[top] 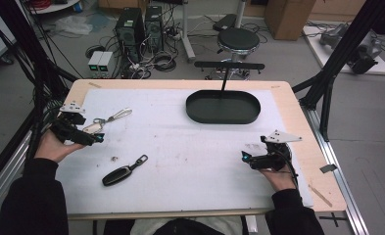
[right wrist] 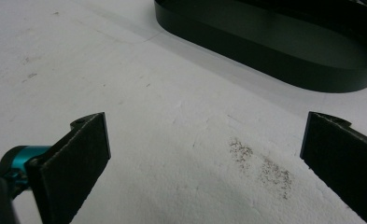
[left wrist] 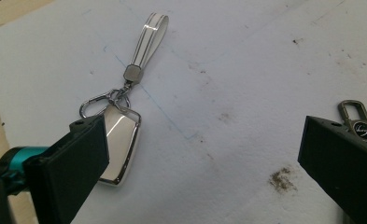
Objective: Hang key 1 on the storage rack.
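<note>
Your left gripper (top: 77, 133) hovers at the left edge of the white mat (top: 180, 161), its jaws spread wide with nothing between them. Just beside it lies the silver key fob (top: 93, 127), flat on the mat, with a clip ring and a pale strap loop (top: 120, 115) running away to the far right. In the left gripper view the silver key fob (left wrist: 118, 149) sits right at the inner face of the left jaw, partly hidden by it, and you cannot tell whether the jaw touches it; the strap loop (left wrist: 148, 37) points away from you. A second fob, the black key fob (top: 119, 175), lies nearer to you and to the right, well apart from the silver one, with its metal clip (top: 141, 160) toward the far side; that metal clip (left wrist: 357, 122) peeks over the right jaw in the left gripper view. Your right gripper (top: 258, 159) rests low at the right side of the mat, jaws also held apart and empty, over a bare, smudged patch. The black oval tray (top: 223, 117) stands on the far side of the mat, right of centre, and its wall (right wrist: 265, 56) crosses the top of the right gripper view.
</note>
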{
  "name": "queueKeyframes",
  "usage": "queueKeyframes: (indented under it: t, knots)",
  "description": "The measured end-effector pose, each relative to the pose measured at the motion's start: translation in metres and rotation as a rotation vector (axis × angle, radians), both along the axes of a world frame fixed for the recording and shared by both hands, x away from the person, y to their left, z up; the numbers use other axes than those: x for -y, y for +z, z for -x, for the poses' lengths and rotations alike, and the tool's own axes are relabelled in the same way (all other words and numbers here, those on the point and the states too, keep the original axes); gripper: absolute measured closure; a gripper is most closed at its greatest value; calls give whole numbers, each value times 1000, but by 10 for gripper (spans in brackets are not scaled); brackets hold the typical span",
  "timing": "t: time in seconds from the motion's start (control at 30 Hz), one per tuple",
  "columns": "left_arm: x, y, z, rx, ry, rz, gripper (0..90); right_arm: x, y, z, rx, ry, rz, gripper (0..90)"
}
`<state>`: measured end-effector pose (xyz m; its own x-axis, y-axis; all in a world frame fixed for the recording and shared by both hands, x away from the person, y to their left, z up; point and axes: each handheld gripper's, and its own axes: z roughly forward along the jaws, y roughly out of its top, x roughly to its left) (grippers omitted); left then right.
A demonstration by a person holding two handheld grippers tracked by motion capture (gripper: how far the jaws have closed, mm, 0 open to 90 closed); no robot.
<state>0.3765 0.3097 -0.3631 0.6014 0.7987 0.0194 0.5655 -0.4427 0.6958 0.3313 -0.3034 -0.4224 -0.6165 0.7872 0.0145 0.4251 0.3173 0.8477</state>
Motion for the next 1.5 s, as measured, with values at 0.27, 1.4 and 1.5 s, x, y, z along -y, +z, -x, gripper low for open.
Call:
queueKeyframes:
  t: [0.27, 1.4, 1.5]
  knots:
    - [1, 7, -22, -25, -12, -27, 24, 0, 1, 2, 4, -2, 4, 7]
    - [21, -7, -97, -39, -95, -132, 24, -1, -1, 6, -4, -10, 24, 8]
    - [24, -15, -103, -48, -104, -128, 41, 0, -1, 6, -2, -13, 25, 8]
